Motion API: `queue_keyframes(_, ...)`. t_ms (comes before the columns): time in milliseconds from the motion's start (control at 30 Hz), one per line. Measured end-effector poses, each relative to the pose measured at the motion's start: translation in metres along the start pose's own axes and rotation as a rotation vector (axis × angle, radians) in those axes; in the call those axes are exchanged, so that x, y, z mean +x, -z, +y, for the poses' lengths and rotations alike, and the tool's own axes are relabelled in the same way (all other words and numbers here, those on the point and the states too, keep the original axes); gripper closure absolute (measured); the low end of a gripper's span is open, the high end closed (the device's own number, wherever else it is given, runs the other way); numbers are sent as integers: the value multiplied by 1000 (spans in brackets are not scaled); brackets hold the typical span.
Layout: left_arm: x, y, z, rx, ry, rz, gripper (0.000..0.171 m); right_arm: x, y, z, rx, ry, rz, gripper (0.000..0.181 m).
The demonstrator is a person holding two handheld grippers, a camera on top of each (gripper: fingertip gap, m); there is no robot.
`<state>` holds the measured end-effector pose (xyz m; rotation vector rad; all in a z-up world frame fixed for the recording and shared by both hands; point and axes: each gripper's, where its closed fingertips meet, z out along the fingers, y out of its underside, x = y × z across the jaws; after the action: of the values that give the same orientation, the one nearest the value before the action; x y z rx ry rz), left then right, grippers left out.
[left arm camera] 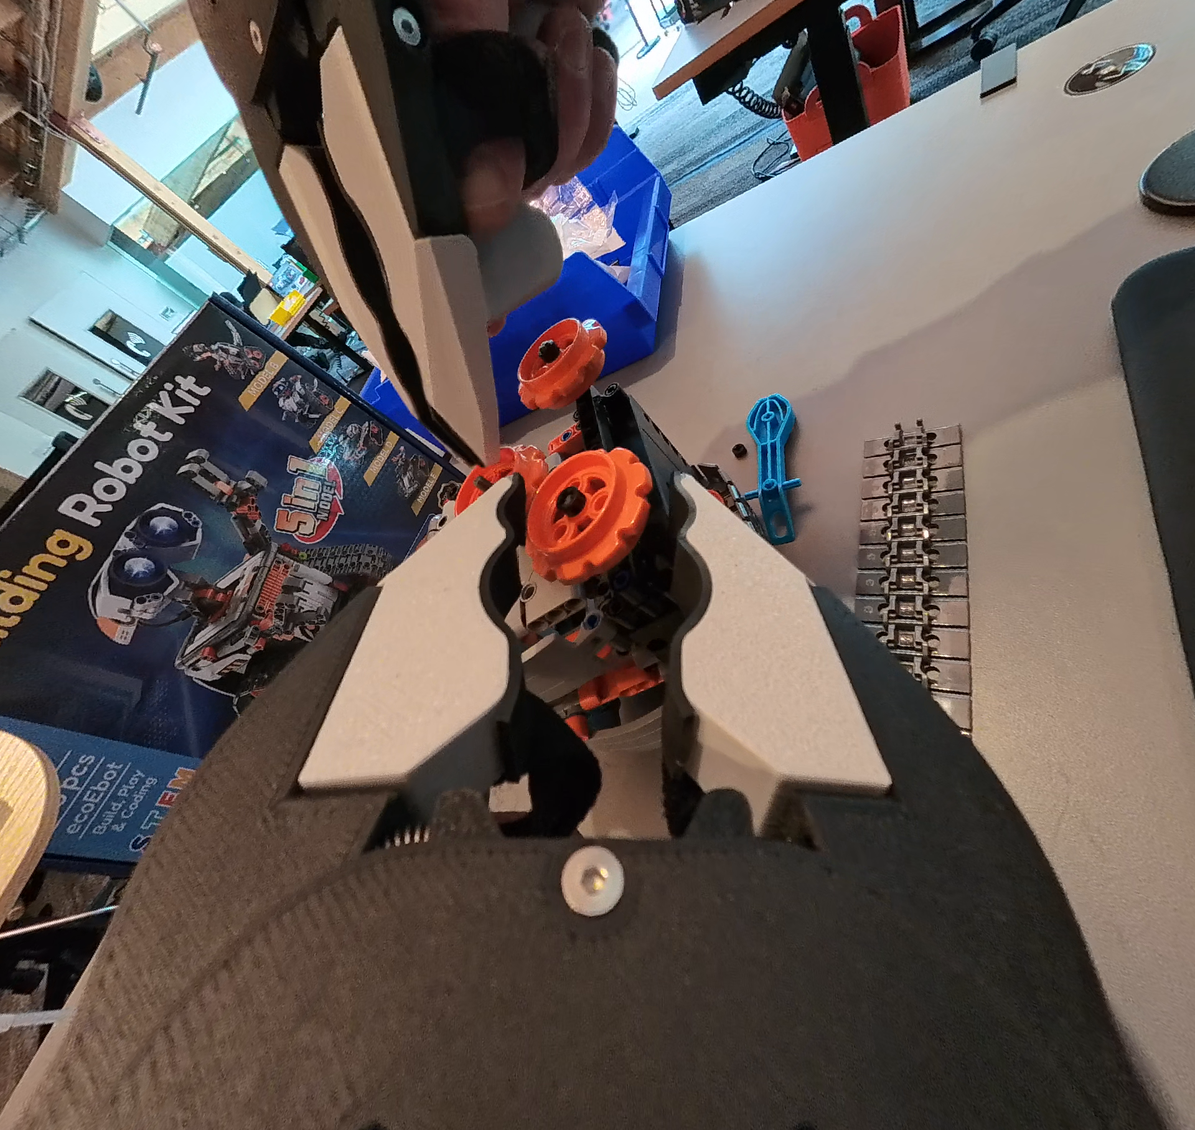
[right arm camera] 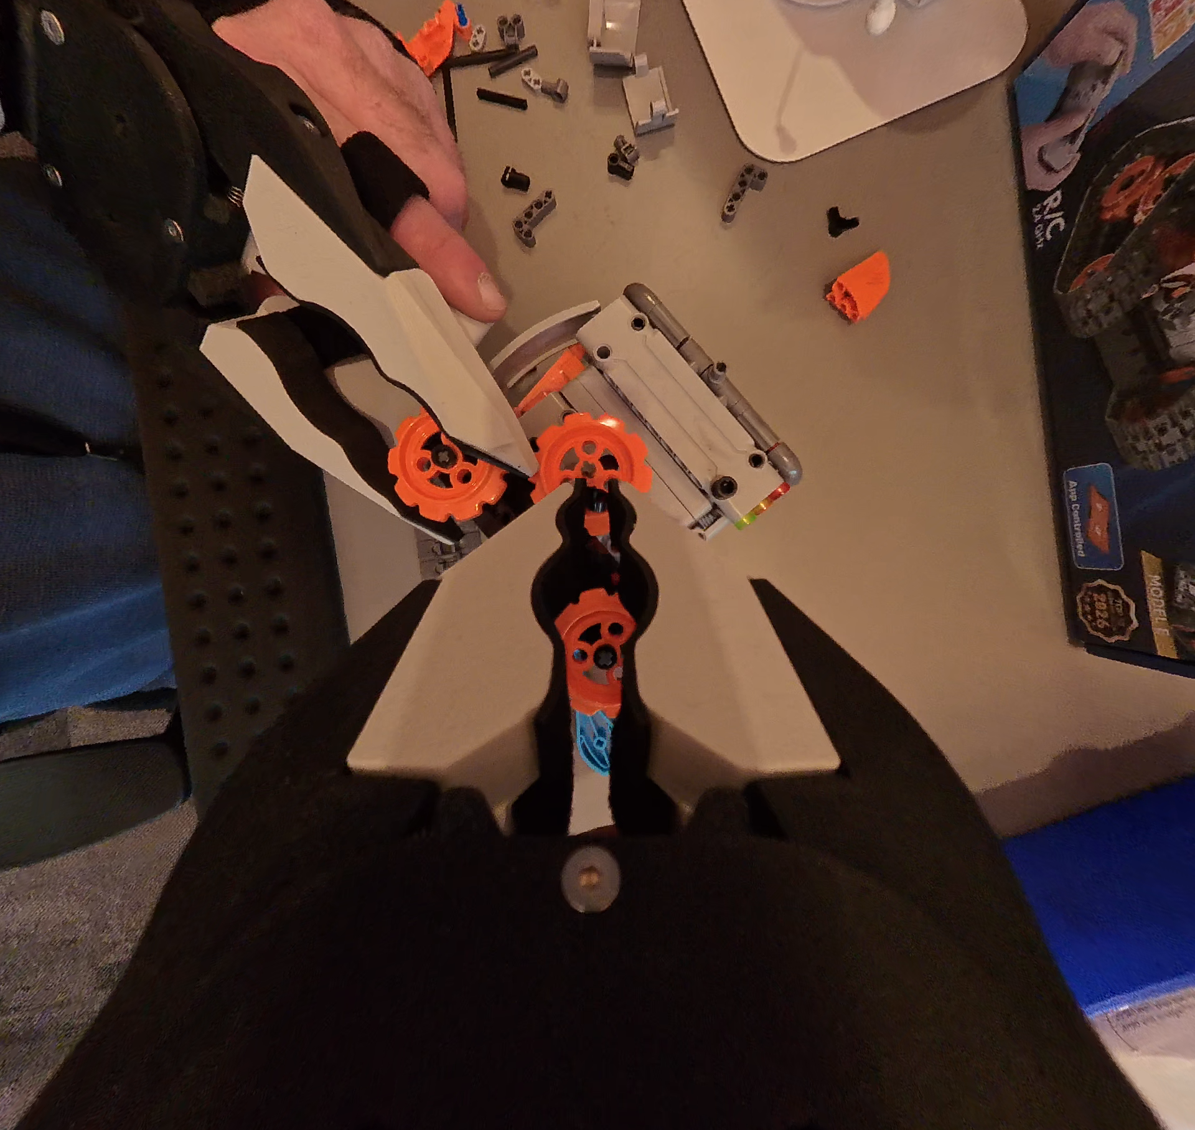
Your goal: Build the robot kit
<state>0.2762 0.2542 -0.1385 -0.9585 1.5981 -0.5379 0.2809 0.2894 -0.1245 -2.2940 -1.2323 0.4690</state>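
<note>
My left jaws clamp the stiff, blocky model [left arm camera: 582, 614]; my right pinch an orange wheel's [right arm camera: 592, 455] hub — light, slippery.

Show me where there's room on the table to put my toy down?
Bare table lies between the grey toy body and the blue box, below the orange wedge. It is crowded by the loose small pieces and around the orange wheels.

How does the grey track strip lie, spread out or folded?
Spread out: the track strip lies flat and straight on the table, beside the blue tool.
</note>
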Motion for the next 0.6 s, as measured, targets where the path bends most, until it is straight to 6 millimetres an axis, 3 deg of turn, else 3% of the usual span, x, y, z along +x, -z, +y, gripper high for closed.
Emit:
queue_keyframes(200, 0, 0, 0, 1, -1, -1, 129, -2, 4, -14, 159, 31, -6, 178)
queue_keyframes(600, 0, 0, 1, 5, -6, -1, 129, -2, -1, -10, 265, 59, -7, 177)
